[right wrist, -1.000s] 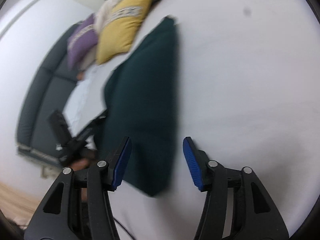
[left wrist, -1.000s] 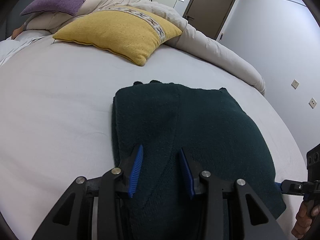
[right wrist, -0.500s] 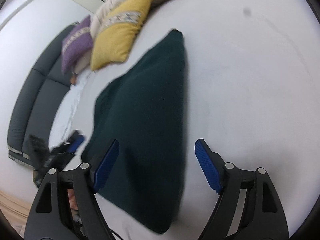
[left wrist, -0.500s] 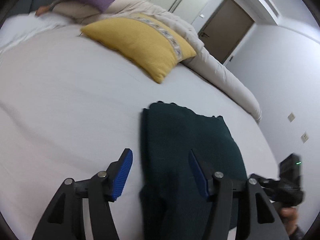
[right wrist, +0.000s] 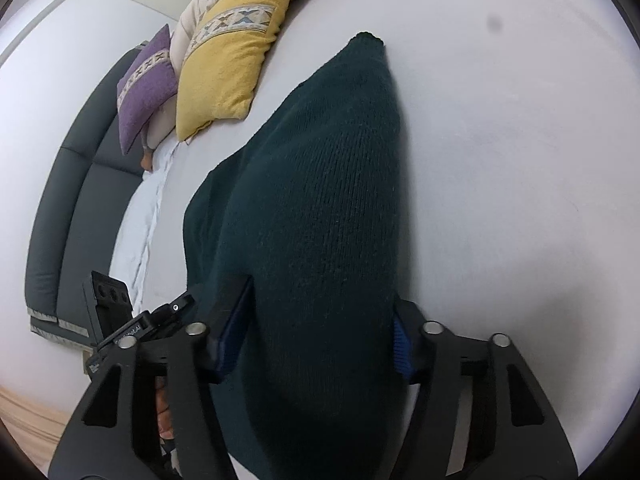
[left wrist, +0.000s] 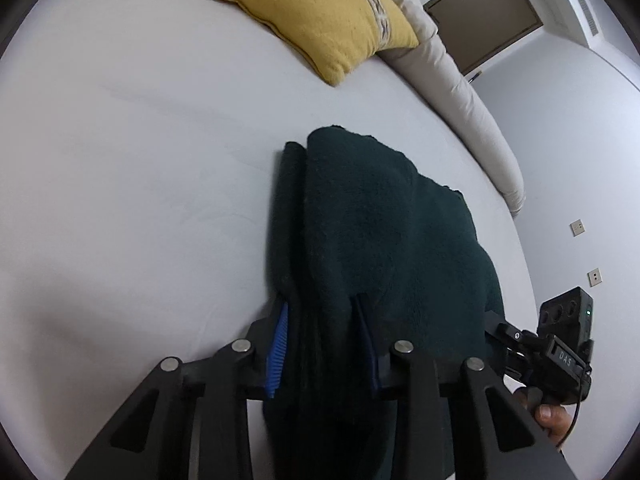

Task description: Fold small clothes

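Note:
A dark green knitted garment (left wrist: 380, 240), folded into a thick pad, lies on the white bed (left wrist: 140, 160). My left gripper (left wrist: 324, 344) has its blue-padded fingers around the garment's near left edge, with cloth bunched between them. My right gripper (right wrist: 316, 328) straddles the near right end of the same garment (right wrist: 320, 200), its fingers pressed on both sides of the thick fold. Each gripper shows at the edge of the other's view: the right gripper (left wrist: 560, 352) and the left gripper (right wrist: 132, 320).
A yellow pillow (left wrist: 320, 12) and a beige duvet roll (left wrist: 472, 108) lie at the far side of the bed. A purple pillow (right wrist: 148, 84) and a dark grey headboard (right wrist: 68, 220) are to the left. The bed's edge and wooden floor (right wrist: 24, 412) are near.
Both grippers were open and hovering over the garment's near end. They have moved in and closed on its two near sides, bunching the cloth.

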